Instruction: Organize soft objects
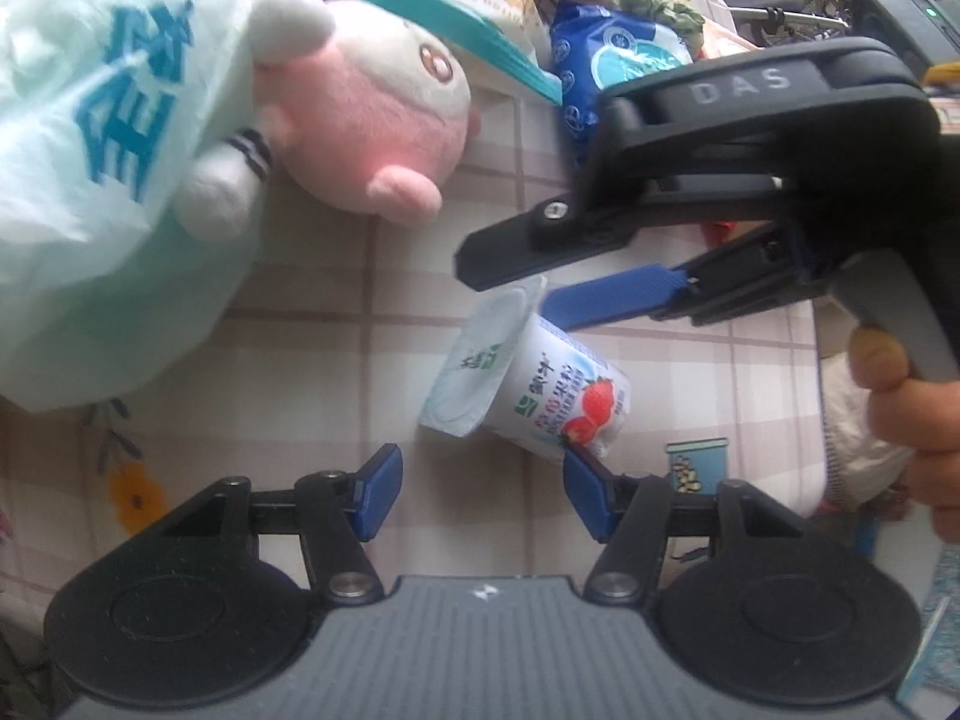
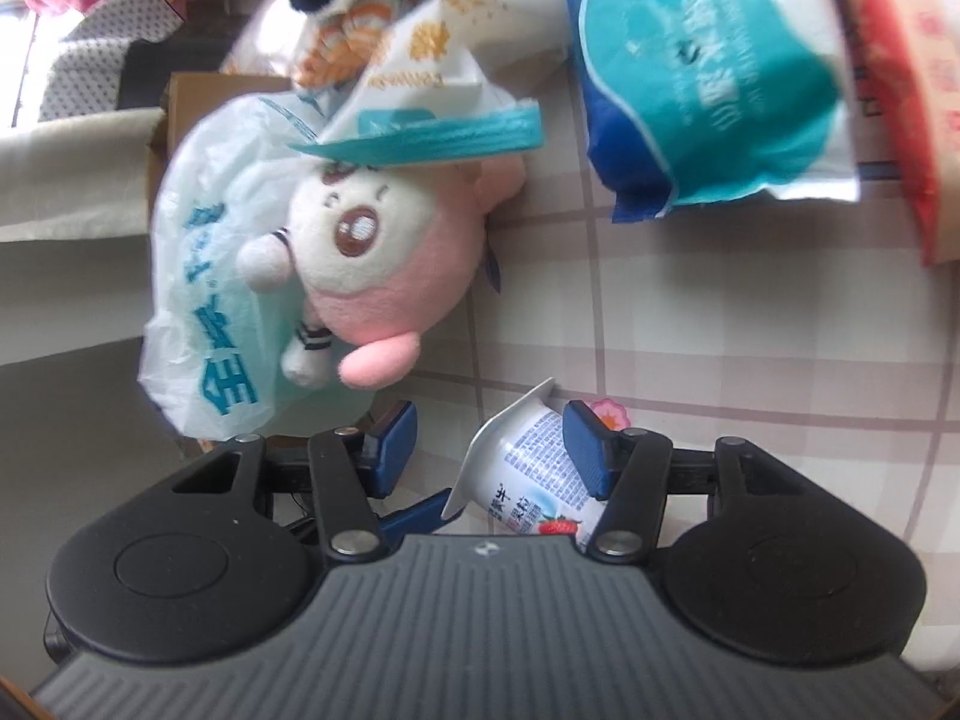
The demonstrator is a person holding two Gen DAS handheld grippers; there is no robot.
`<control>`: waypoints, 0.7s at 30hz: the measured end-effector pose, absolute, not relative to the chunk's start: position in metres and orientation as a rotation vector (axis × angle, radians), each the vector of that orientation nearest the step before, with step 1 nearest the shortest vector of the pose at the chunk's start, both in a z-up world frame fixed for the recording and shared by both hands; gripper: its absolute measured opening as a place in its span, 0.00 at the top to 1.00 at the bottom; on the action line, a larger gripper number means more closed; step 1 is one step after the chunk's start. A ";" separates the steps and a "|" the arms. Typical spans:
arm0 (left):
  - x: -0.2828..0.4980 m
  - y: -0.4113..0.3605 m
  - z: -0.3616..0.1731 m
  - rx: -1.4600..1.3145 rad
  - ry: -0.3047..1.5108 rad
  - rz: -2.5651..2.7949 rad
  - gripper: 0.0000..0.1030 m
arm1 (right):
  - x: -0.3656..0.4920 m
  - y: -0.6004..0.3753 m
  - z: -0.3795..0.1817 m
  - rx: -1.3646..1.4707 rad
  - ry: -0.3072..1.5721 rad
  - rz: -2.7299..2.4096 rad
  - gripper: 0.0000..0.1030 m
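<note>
A white strawberry yogurt cup (image 1: pixel 528 390) lies on its side on the checked tablecloth (image 1: pixel 336 312). My left gripper (image 1: pixel 483 495) is open just short of it, and the right fingertip (image 1: pixel 585 480) is close to the cup's base. My right gripper (image 1: pixel 510 285) reaches in from the right, its fingers either side of the cup's lid rim. In the right wrist view the cup (image 2: pixel 528 474) sits between the jaws of my right gripper (image 2: pixel 489 450), against the right pad (image 2: pixel 585 450) and apart from the left pad. A pink and white plush toy (image 1: pixel 384 120) (image 2: pixel 372 264) lies further back.
A pale green plastic bag (image 1: pixel 102 180) (image 2: pixel 204 300) lies against the plush. A teal-edged packet (image 1: pixel 456 30) (image 2: pixel 432 132) and a blue packet (image 1: pixel 606 60) (image 2: pixel 708 90) sit behind. A red and tan carton (image 2: pixel 918 90) stands at the right. A hand (image 1: pixel 900 420) holds the right gripper.
</note>
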State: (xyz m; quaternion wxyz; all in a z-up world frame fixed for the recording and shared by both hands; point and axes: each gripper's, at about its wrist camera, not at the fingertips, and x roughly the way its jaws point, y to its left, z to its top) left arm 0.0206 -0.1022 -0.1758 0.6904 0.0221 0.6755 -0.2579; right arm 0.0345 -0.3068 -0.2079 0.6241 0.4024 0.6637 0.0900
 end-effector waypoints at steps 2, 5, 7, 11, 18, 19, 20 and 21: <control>0.021 -0.104 -0.178 0.036 1.522 -0.589 0.42 | 0.038 -0.305 -0.211 0.903 1.540 0.199 0.51; 0.021 -0.104 -0.178 0.024 1.526 -0.599 0.42 | 0.043 -0.303 -0.212 0.900 1.560 0.185 0.56; 0.023 -0.103 -0.179 -0.003 1.535 -0.606 0.42 | 0.044 -0.303 -0.213 0.894 1.567 0.182 0.57; 0.026 -0.102 -0.182 -0.089 1.573 -0.626 0.42 | 0.046 -0.301 -0.212 0.873 1.581 0.191 0.59; 0.030 -0.106 -0.183 -0.123 1.577 -0.596 0.42 | 0.056 -0.291 -0.213 0.848 1.587 0.234 0.67; 0.030 -0.107 -0.183 -0.119 1.574 -0.594 0.42 | 0.057 -0.291 -0.213 0.853 1.580 0.242 0.72; 0.029 -0.109 -0.182 -0.112 1.567 -0.593 0.42 | 0.058 -0.291 -0.212 0.857 1.578 0.249 0.73; 0.028 -0.110 -0.180 -0.105 1.559 -0.593 0.42 | 0.059 -0.291 -0.211 0.862 1.574 0.256 0.77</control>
